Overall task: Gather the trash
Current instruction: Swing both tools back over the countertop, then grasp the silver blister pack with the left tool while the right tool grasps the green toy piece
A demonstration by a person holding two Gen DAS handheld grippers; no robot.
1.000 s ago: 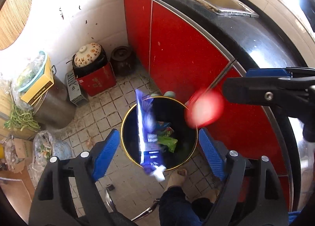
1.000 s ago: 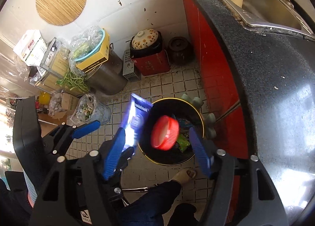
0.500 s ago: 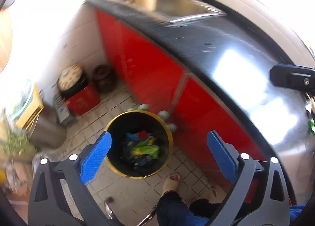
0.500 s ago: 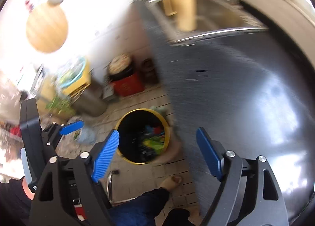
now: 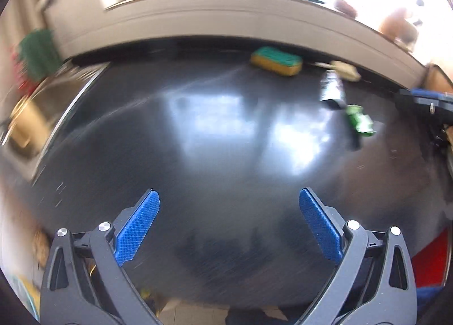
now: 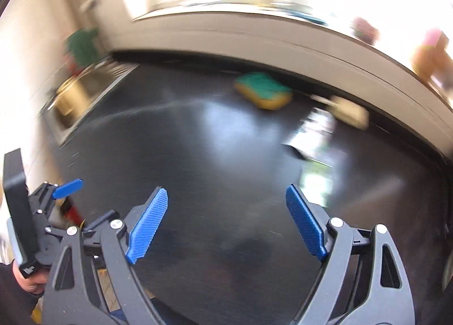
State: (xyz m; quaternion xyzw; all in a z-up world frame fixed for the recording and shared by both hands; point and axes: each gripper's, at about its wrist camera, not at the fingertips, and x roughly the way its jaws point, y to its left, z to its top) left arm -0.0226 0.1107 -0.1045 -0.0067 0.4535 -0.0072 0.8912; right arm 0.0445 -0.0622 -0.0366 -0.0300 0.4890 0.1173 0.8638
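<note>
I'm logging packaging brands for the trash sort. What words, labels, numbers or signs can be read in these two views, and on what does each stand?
No text can be read in either view; both are motion-blurred.
Green wrapper on the black countertop: print too blurred to read.
Dark and silvery packet beside it: print too blurred to read.
Sponge: no lettering visible.
Left gripper and right gripper: no marking legible.

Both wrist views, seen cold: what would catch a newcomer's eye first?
Most likely the glossy black countertop, which fills both views with window glare. Next, the yellow and green sponge at its far edge by the wall, with a crumpled green wrapper farther right. Up front, the left gripper and the right gripper stand wide open with nothing between their blue pads; the right's jaws have just been opening.
</note>
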